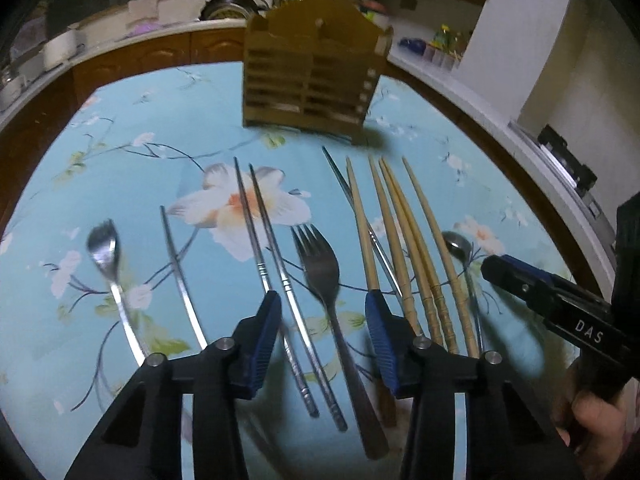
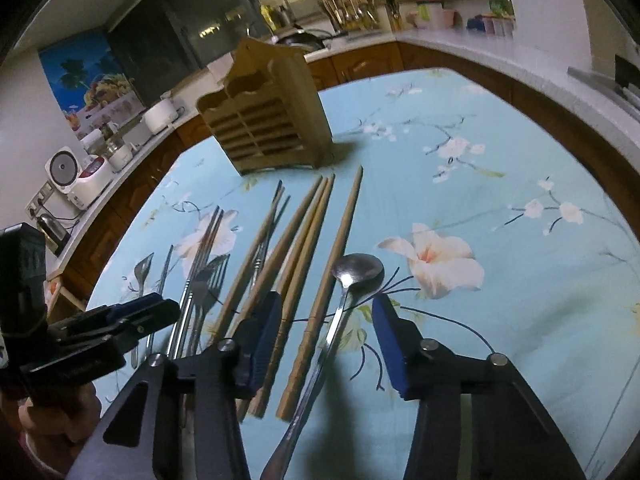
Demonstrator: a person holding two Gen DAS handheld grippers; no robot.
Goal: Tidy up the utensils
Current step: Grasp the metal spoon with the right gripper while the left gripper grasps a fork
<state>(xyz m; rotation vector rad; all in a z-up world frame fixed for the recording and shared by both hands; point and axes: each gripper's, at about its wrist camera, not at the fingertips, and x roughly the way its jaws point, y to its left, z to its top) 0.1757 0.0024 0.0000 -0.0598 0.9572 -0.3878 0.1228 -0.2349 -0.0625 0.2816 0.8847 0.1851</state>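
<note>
Utensils lie in a row on the blue flowered tablecloth (image 1: 120, 160). My left gripper (image 1: 323, 300) hovers open over them, a dark fork (image 1: 320, 268) and one of two metal chopsticks (image 1: 260, 240) lying between its blue fingers, untouched. Left of it lie a small spoon (image 1: 103, 248) and a lone metal chopstick (image 1: 176, 256). Several bamboo chopsticks (image 1: 400, 240) lie to the right. My right gripper (image 2: 328, 302) is open above a bamboo chopstick (image 2: 340, 248) and a steel spoon (image 2: 358, 270), pressing on neither. A wooden slatted utensil holder (image 1: 316, 76) stands upright behind the row.
A kitchen counter (image 2: 460, 40) with wooden cabinet fronts curves around the table's far side, carrying rice cookers (image 2: 80, 176), a sink and jars. A hand (image 1: 592, 420) holds the right gripper at the lower right of the left wrist view. Bare tablecloth (image 2: 520, 280) lies right of the spoon.
</note>
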